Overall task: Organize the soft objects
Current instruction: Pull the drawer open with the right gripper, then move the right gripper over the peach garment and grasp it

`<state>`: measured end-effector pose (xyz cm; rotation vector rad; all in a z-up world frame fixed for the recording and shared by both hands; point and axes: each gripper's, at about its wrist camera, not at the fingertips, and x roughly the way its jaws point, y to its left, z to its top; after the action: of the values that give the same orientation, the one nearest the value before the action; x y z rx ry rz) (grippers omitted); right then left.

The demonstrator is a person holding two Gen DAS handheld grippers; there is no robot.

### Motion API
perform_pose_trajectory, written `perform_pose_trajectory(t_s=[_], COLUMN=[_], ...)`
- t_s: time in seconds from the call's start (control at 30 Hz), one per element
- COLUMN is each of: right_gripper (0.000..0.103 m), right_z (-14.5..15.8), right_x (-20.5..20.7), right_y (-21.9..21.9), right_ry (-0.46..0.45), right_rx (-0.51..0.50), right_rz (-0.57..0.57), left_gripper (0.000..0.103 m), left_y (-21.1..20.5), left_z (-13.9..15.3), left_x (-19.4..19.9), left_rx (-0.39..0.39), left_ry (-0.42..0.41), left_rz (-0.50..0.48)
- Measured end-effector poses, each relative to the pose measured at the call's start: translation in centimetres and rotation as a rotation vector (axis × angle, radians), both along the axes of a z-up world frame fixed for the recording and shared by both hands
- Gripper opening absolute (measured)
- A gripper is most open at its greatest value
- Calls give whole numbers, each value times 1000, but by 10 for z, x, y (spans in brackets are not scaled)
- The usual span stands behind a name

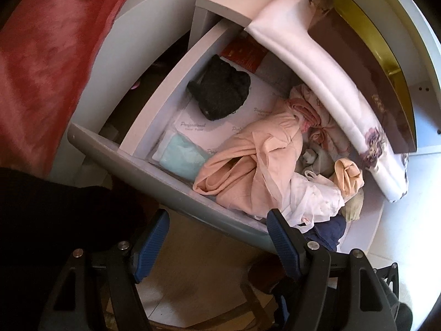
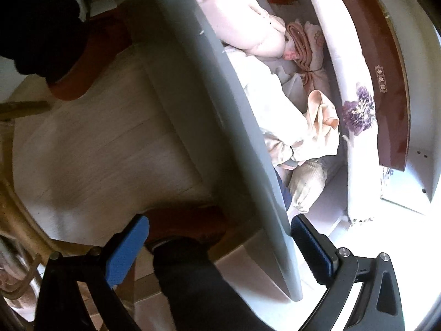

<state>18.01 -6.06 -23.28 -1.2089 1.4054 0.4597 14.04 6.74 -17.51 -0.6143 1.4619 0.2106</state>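
An open drawer with a grey front (image 1: pixel 154 171) holds a jumble of soft things: a black knit piece (image 1: pixel 220 93), a peach garment (image 1: pixel 248 160), a white garment (image 1: pixel 311 198), pink floral cloth (image 1: pixel 311 113) and a small beige piece (image 1: pixel 347 176). My left gripper (image 1: pixel 217 245) is open over the drawer's front edge, holding nothing. In the right wrist view the drawer front (image 2: pixel 220 110) runs diagonally, with the white garment (image 2: pixel 278 104) and the beige piece (image 2: pixel 322 121) behind it. My right gripper (image 2: pixel 220 248) is open and straddles the panel's near end without gripping it.
A white runner with purple flowers (image 1: pixel 311 69) hangs over the drawer's far side, below a brown box (image 1: pixel 366 69). A red blanket (image 1: pixel 41 55) lies at the left. A teal packet (image 1: pixel 182 157) and paper line the drawer. Pale wood floor (image 2: pixel 96 138) and a dark-clothed limb (image 2: pixel 198 284) are below.
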Motion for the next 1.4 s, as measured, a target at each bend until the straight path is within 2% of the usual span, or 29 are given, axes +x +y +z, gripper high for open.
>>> perform_pose_trajectory(t_s=[0.1, 0.2, 0.47, 0.67, 1.0, 1.07, 1.23, 1.4], right_gripper=[103, 103, 103, 103, 103, 103, 103, 103], right_z=[-7, 10, 1, 0, 1, 17, 27, 39], right_x=[8, 4, 6, 13, 16, -6, 7, 22], right_y=[-2, -12, -5, -4, -2, 1, -7, -10], right_ry=[14, 29, 59, 84, 82, 85, 110, 125], right_rx=[-4, -11, -55, -56, -45, -19, 56, 149], right_rz=[4, 9, 70, 81, 75, 46, -37, -181], left_gripper=[75, 75, 72, 72, 72, 72, 72, 72], left_y=[-1, -3, -12, -12, -14, -14, -16, -20], left_z=[-1, -1, 2, 6, 18, 23, 37, 45], left_x=[1, 5, 14, 11, 11, 10, 12, 16], left_rx=[-7, -8, 35, 34, 29, 27, 59, 109], left_ry=[13, 21, 24, 25, -18, -42, -119, -168], left_rz=[3, 2, -49, -58, -78, -85, -114, -162])
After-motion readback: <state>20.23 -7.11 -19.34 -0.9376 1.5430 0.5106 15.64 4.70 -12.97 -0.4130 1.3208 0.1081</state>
